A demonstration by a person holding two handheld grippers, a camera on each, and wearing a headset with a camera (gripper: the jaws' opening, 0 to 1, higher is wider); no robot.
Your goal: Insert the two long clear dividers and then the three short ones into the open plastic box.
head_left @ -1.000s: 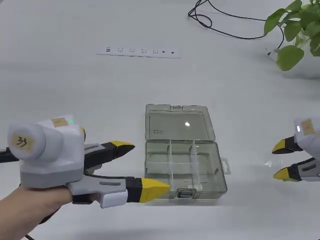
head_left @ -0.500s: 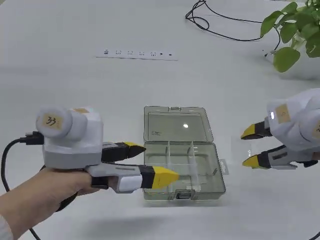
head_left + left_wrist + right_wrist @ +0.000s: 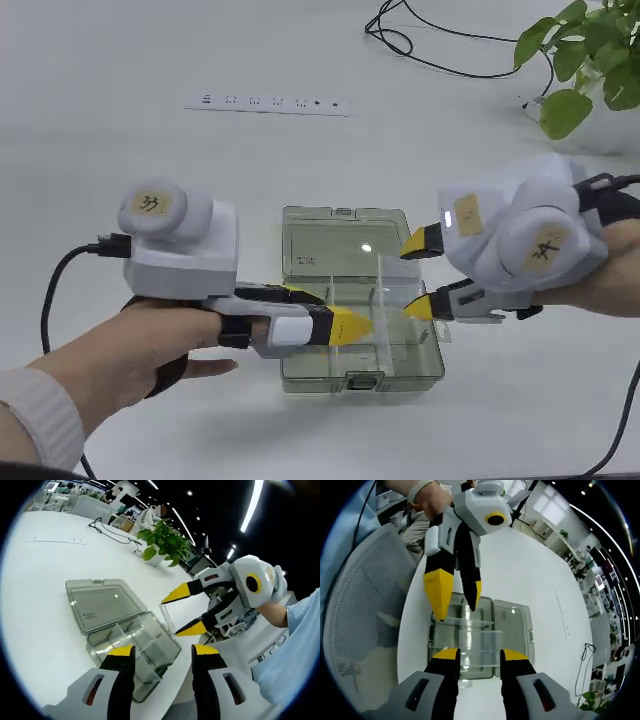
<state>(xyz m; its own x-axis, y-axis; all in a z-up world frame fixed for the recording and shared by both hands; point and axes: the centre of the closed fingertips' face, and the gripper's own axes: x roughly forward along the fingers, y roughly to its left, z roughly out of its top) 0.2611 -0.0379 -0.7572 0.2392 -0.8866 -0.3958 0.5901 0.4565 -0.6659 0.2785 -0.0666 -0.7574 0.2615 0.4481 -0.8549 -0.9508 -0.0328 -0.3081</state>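
Smoky see-through box (image 3: 432,366) open on white table (image 3: 150,170), lid (image 3: 340,245) flat behind it, clear dividers (image 3: 121,630) slotted inside, right gripper (image 3: 407,282) pinching one divider (image 3: 167,617) upright above the box, left gripper (image 3: 163,652) jaws spread, empty, over the box's left side

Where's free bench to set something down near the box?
Free: the wide stretch between the power strip and the open lid; the table in front of the box. Crowded: over the box, where left tongs and right tongs meet.
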